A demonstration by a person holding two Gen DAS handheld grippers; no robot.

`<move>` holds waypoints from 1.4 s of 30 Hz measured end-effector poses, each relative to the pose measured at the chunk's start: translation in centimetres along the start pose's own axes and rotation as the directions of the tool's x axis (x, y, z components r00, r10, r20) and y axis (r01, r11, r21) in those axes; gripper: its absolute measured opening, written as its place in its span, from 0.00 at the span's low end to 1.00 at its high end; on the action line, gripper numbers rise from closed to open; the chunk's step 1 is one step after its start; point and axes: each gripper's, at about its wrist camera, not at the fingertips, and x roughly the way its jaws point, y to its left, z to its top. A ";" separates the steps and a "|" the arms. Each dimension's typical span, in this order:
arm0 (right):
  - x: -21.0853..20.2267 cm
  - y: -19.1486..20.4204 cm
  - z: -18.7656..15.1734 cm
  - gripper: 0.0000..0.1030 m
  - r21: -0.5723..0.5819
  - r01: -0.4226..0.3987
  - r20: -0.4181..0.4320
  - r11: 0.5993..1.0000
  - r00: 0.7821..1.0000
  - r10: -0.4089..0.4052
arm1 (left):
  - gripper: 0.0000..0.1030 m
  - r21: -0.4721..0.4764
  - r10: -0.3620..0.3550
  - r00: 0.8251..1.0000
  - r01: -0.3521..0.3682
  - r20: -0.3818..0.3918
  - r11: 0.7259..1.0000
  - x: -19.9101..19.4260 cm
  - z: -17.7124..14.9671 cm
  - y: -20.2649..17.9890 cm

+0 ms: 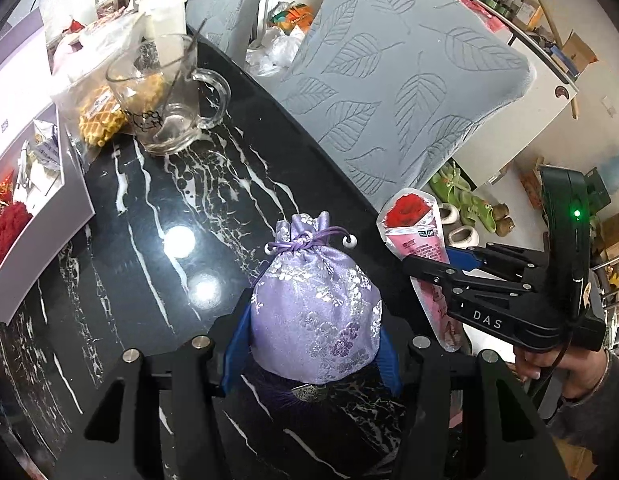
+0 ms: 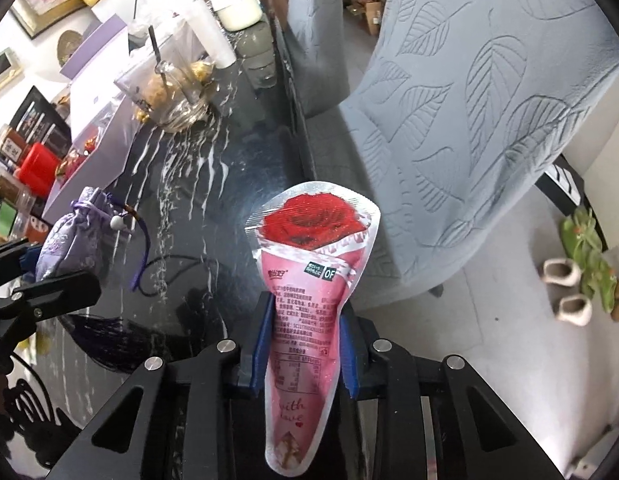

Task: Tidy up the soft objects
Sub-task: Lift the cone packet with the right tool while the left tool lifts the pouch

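Pickup is done: your left gripper (image 1: 315,344) clamps the purple pouch (image 1: 317,312), your right gripper (image 2: 305,354) pinches the rose packet (image 2: 309,280); next, carry both to the white box (image 1: 37,216).

- A glass mug (image 1: 165,96) stood on the black marble table (image 1: 157,208), touching a waffle packet (image 1: 97,116).
- Leaf-patterned grey chair covers (image 1: 393,92) stood beyond the table's edge.
- Green slippers (image 1: 461,196) lay on the floor.
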 end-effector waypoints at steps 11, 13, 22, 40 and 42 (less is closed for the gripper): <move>-3.7 2.6 -0.3 0.28 -0.027 0.031 0.024 0.999 0.999 -0.031 | 0.52 -0.016 -0.002 0.996 0.003 0.087 1.000 -5.3 -0.7 0.0; -4.2 3.4 -0.3 0.28 -0.034 0.031 0.026 0.999 0.999 -0.030 | 0.52 -0.020 -0.001 0.995 0.003 0.103 1.000 -6.3 -1.0 0.1; -6.0 8.5 -0.1 0.28 -0.141 -0.020 0.010 0.990 1.000 0.022 | 0.52 -0.061 0.053 0.985 -0.043 0.162 0.997 -10.4 -2.8 1.7; -5.4 18.9 -1.3 0.28 -0.399 -0.196 -0.100 0.896 0.980 0.170 | 0.52 -0.306 0.216 0.962 -0.158 0.167 0.939 -15.6 -9.3 6.7; -5.3 20.2 -1.5 0.28 -0.433 -0.216 -0.119 0.875 0.976 0.182 | 0.52 -0.338 0.233 0.958 -0.167 0.167 0.926 -16.1 -9.9 7.3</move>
